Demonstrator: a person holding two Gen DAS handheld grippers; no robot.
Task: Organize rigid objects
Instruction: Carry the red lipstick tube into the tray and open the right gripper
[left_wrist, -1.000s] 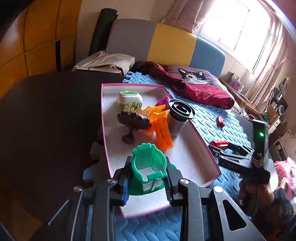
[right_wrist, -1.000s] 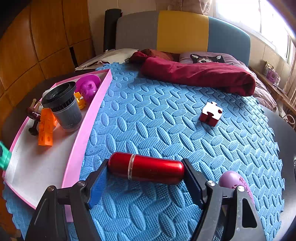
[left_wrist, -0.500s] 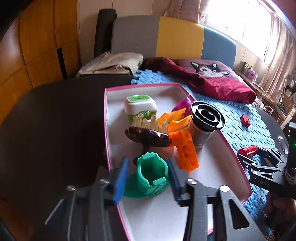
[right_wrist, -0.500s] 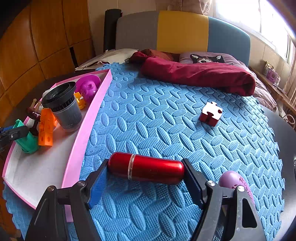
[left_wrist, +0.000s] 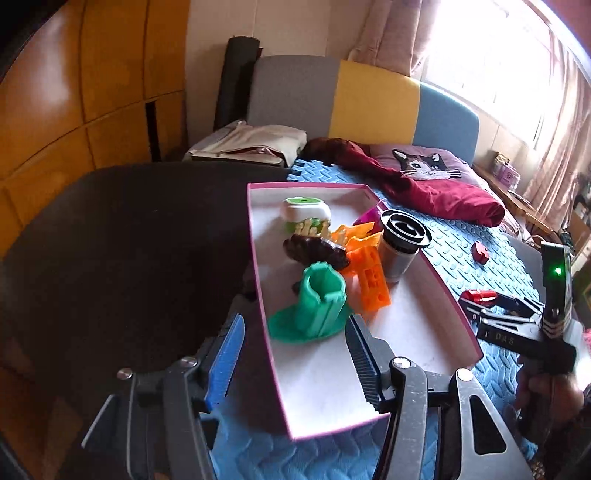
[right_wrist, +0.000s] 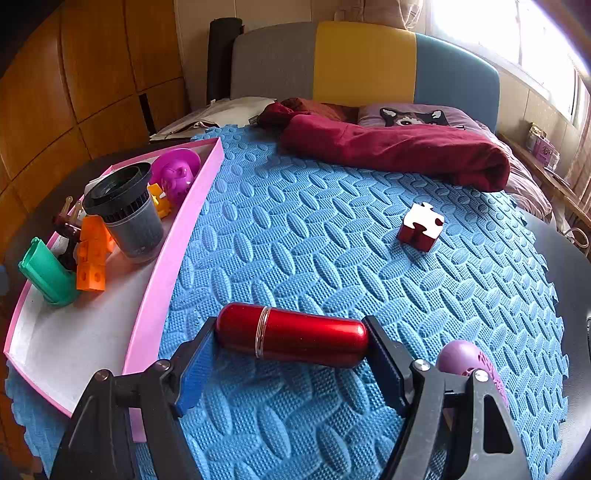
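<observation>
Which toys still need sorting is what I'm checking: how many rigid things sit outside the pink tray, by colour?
Red: 2, the red capsule between the right claw's fingers and the red-and-white puzzle block.
Purple: 1, the purple ball.
Total: 3.

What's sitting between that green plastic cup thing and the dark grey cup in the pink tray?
An orange block stands between the green cup and the grey cup in the pink tray, with a dark brown toy behind it. The right wrist view shows this best.
</observation>
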